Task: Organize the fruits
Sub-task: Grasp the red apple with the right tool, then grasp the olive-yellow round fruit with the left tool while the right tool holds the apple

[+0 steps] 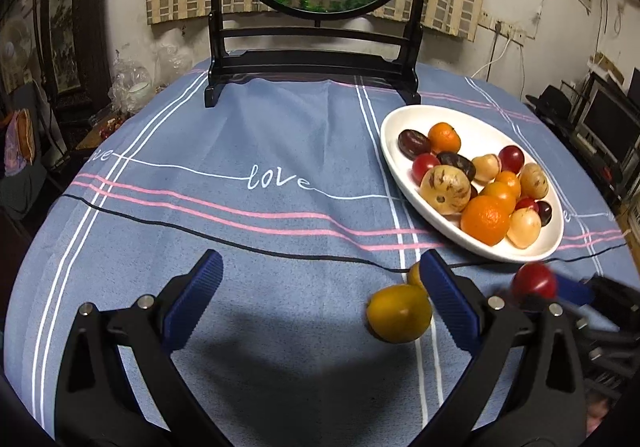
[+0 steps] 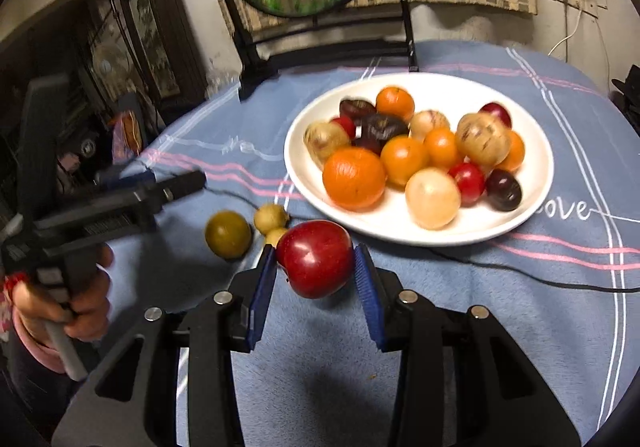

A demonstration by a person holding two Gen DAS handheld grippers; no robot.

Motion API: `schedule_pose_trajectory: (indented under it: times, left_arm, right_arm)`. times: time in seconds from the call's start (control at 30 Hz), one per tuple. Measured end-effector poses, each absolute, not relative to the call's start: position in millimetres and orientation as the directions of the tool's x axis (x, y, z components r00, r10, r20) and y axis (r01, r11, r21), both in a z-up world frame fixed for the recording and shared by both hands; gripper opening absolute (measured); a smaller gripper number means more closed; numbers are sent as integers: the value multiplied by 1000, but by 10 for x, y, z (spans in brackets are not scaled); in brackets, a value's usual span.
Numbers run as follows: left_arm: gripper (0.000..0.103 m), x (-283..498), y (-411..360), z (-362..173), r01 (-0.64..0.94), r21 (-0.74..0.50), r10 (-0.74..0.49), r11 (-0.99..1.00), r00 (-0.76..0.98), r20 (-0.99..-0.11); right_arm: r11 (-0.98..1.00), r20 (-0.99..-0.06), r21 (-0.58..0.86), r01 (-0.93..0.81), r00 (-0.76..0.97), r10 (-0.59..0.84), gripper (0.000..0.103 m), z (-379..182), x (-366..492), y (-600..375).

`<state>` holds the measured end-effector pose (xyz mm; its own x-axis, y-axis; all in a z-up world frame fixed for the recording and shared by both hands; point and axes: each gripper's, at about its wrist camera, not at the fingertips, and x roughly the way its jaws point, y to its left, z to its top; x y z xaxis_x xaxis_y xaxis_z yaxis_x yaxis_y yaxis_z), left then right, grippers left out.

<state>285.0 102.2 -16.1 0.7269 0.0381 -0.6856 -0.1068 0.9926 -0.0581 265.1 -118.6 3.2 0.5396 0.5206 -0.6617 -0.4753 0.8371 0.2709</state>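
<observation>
Red apple (image 2: 315, 258) | clamped in right hand-held gripper (image 2: 316, 267), lifted near counter's front edge | left hand-held gripper (image 1: 320, 303) apart, empty | white plate (image 2: 532, 203) mostly filled | yellow-green fruits (image 2: 228, 234) left on cloth

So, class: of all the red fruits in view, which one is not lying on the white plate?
The large red apple, gripped in the right tongs above the cloth. The smaller red fruits all sit on the plate.
</observation>
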Motion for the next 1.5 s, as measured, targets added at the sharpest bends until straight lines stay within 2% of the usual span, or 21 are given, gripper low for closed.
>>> schedule_pose_trajectory:
  times: [0.13, 0.3, 0.37, 0.43, 0.5, 0.53, 0.77, 0.9, 1.5]
  left_arm:
    - [100, 2841, 946, -183, -52, -37, 12, 998, 724, -689]
    - [96, 2788, 657, -264, 130, 65, -47, 989, 710, -703]
    - [89, 2771, 560, -311, 181, 96, -59, 979, 699, -713]
    - [68, 2784, 515, -363, 216, 89, -83, 972, 674, -734]
    - [56, 2816, 505, -426, 231, 75, -95, 970, 646, -758]
    - [54, 2833, 514, -447, 229, 73, -93, 971, 637, -765]
    - [54, 2859, 544, -487, 210, 58, -89, 976, 630, -772]
    - [45, 2870, 529, -514, 213, 62, -87, 975, 622, -778]
    - [44, 2799, 545, -441, 192, 70, -72, 979, 645, -761]
  right_arm:
    - [842, -642, 293, -453, 560, 525, 41, 80, 2667, -1273]
    - [850, -654, 293, -437, 557, 512, 41, 54, 2695, -1294]
    - [849, -653, 291, -441, 557, 513, 41, 63, 2691, -1290]
    - [849, -652, 286, -444, 560, 512, 41, 72, 2668, -1288]
    - [849, -651, 285, -444, 560, 512, 41, 75, 2663, -1289]
    - [850, -652, 285, -444, 560, 511, 41, 73, 2663, -1286]
    - [852, -660, 279, -444, 556, 506, 41, 69, 2656, -1275]
    - [853, -662, 273, -444, 557, 502, 41, 64, 2657, -1271]
    - [836, -647, 284, -470, 550, 529, 41, 83, 2617, -1239]
